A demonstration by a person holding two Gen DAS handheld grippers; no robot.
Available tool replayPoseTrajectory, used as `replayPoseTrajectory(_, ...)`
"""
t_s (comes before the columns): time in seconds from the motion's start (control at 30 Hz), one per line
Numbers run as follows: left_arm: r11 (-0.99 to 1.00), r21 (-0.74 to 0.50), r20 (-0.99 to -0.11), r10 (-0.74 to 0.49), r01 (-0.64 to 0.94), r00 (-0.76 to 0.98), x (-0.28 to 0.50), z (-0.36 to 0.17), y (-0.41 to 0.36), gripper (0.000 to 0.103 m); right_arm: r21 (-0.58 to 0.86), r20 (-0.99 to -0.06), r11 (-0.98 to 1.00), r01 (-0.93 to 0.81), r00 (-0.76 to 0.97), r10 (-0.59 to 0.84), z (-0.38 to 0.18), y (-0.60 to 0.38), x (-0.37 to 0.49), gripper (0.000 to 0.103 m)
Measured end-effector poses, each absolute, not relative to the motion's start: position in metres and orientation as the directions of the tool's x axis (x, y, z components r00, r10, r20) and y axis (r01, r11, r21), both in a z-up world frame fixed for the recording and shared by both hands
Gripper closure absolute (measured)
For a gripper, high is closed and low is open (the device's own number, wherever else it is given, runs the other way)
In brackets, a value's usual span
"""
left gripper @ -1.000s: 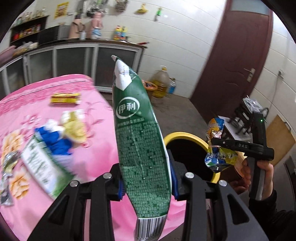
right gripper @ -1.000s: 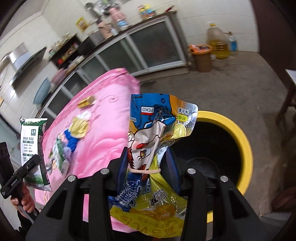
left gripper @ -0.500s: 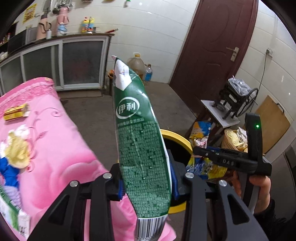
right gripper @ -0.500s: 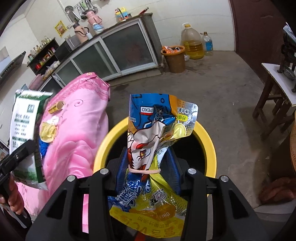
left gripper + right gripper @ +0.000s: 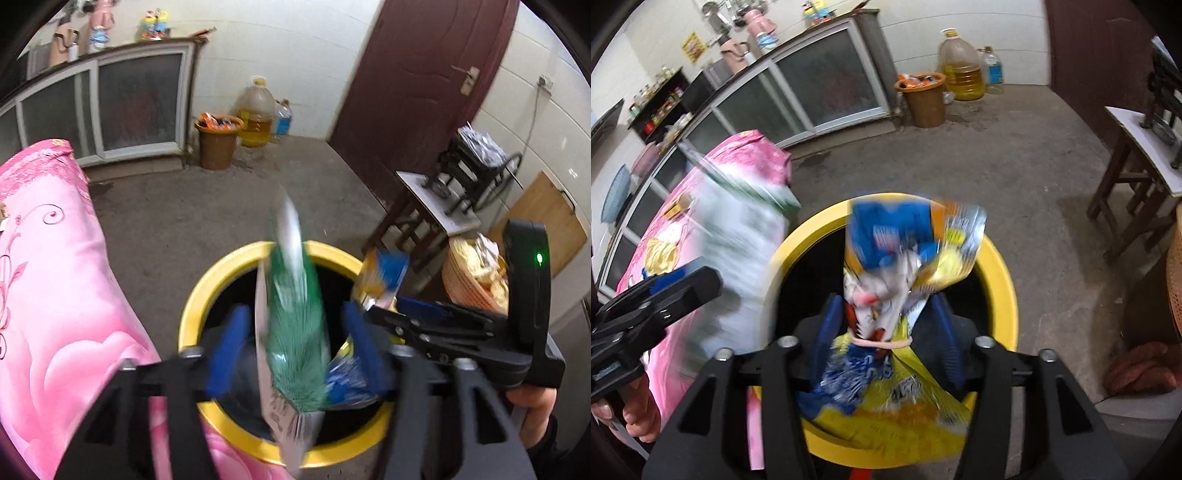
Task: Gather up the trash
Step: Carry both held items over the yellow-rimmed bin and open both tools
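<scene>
Left gripper (image 5: pixel 295 343): jaws opening; the blurred green pouch (image 5: pixel 295 332) sits between the blue pads, clear of both, over the yellow bin (image 5: pixel 192 299). Right gripper (image 5: pixel 886 332): jaws opening; the blurred snack bags (image 5: pixel 886 295), tied with a rubber band (image 5: pixel 879 342), hang between them over the same bin. Only the right view shows the band and the pouch's pale face. Only the left view shows the basket (image 5: pixel 469 284) beside a stool (image 5: pixel 424 218).

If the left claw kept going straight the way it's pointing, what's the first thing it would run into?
Probably the green milk pouch, loose between the opening jaws of the left claw. Past it lies the dark mouth of the yellow-rimmed bin; depth inside is unclear.
</scene>
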State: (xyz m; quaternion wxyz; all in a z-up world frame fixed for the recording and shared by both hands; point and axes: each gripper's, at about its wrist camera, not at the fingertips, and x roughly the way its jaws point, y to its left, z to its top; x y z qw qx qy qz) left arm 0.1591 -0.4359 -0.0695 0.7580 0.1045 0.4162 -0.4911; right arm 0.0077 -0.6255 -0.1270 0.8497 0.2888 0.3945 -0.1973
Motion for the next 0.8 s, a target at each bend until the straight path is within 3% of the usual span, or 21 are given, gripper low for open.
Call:
replayPoseTrajectory(0.1,0.499,-0.278,-0.719,-0.675,0.821,0.167,0.161,-0.065,-0.432,0.029,0.330,-0.787,0.738,0.589,0.604,-0.129,-0.126,-0.632,-0.002,0.042)
replayPoseTrajectory(0.33,0.540,-0.250,-0.710,-0.667,0.804,0.227,0.160,-0.049,-0.394,0.026,0.332,-0.759,0.727,0.601,0.628,-0.173,-0.112,-0.625,-0.032,0.042)
replayPoseTrajectory(0.4,0.561,-0.232,-0.699,-0.664,0.794,0.265,0.159,-0.041,-0.371,0.023,0.350,-0.729,0.743,0.570,0.664,-0.166,-0.100,-0.615,-0.033,0.042)
replayPoseTrajectory(0.5,0.624,-0.234,-0.660,-0.665,0.746,0.349,0.158,-0.023,-0.315,0.008,0.396,-0.681,0.769,0.501,0.722,-0.119,-0.087,-0.599,-0.030,0.039)
replayPoseTrajectory(0.63,0.701,-0.230,-0.632,-0.635,0.675,0.444,0.155,-0.008,-0.244,0.008,0.429,-0.626,0.813,0.392,0.779,-0.045,-0.070,-0.570,-0.011,0.038)
replayPoseTrajectory(0.8,0.835,-0.056,-0.592,-0.469,0.547,0.656,0.147,0.002,-0.153,0.008,0.435,-0.565,0.872,0.225,0.822,0.070,-0.048,-0.516,0.026,0.034)
